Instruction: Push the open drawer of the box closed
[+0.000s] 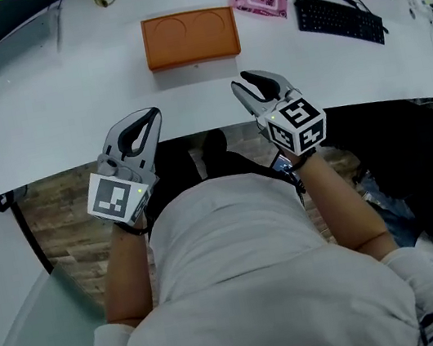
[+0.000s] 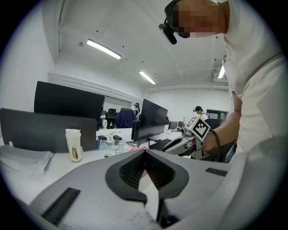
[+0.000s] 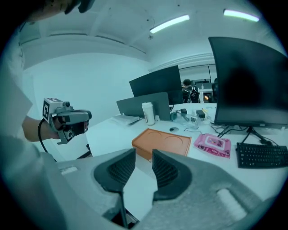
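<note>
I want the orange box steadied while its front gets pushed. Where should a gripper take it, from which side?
Probably the right end of the orange box, approached from the right by the right gripper: it lies flat, long side parallel to the desk edge, bare surface beside that end. The gripper's narrowly parted jaws need opening wider.

box (image 1: 190, 37) drawer not discernible, keyboard (image 3: 263, 156) cut by edge

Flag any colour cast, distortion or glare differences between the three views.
Head view: even light, neutral colour, table edge bowed by the wide lens. Left gripper view: neutral, dark fisheye corners, ceiling lights blown out. Right gripper view: strong teal cast, orange box sharp, same dark corners.
</note>
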Demonstrator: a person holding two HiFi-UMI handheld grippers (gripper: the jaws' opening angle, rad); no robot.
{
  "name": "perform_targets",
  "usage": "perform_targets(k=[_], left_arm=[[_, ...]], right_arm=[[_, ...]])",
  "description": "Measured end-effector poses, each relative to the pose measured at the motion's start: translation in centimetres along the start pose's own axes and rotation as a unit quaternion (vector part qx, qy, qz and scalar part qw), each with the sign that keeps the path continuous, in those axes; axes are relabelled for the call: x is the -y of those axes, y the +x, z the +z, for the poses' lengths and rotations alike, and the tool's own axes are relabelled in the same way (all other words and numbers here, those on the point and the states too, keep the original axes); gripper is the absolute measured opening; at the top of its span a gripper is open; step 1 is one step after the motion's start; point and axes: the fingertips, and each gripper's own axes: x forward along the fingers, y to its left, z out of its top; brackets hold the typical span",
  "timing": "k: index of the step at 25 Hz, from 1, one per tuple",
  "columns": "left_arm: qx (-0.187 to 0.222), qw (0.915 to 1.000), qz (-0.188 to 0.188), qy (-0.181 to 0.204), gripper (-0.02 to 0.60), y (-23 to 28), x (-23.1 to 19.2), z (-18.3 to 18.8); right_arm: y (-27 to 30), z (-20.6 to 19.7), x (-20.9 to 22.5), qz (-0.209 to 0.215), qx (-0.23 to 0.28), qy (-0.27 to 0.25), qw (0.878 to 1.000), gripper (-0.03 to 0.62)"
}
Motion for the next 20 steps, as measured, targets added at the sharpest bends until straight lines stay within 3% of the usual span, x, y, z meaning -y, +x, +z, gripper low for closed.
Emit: perform_targets(k=[10, 20], left_arm=[[0.038, 0.9986, 0.022, 0.031, 0.0, -1.2, 3.5, 5.4], [0.073, 0.9948, 0.02, 0.067, 0.0, -0.9, 6.9, 11.2]], right_arm=[[-6.4, 5.7, -0.2, 0.0, 0.057, -0.038, 0.998, 0.114], [-11.0, 11.5, -1.3, 0.007, 0.121, -0.077, 0.99, 0.084]])
